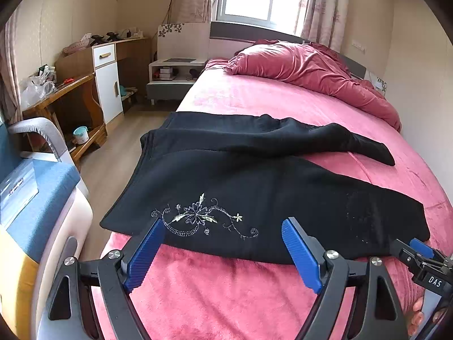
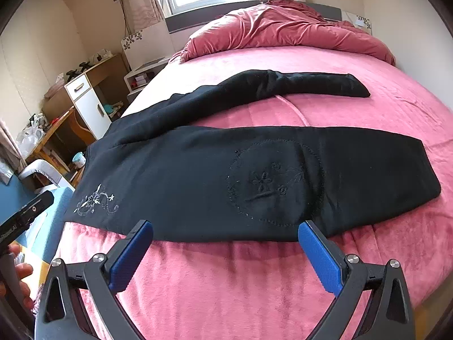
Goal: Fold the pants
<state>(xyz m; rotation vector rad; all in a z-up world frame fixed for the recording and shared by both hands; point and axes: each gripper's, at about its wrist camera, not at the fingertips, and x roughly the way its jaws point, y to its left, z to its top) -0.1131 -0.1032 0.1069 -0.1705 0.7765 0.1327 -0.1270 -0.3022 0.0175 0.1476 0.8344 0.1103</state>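
Black pants (image 1: 254, 181) lie spread across the pink bed (image 1: 226, 297), waistband at the left edge, both legs running right and apart. White flower embroidery (image 1: 198, 215) sits near the waist on the near leg. In the right wrist view the pants (image 2: 240, 170) show a stitched circle patch (image 2: 274, 181). My left gripper (image 1: 222, 252) is open and empty, just short of the near edge by the embroidery. My right gripper (image 2: 225, 252) is open and empty, just short of the near leg's edge; it also shows in the left wrist view (image 1: 421, 257).
A crumpled red duvet (image 1: 311, 68) lies at the head of the bed. Left of the bed are a blue chair (image 1: 36, 198), a wooden desk (image 1: 65, 96), a white cabinet (image 1: 107, 85) and a nightstand (image 1: 172, 76). A wall runs along the bed's right side.
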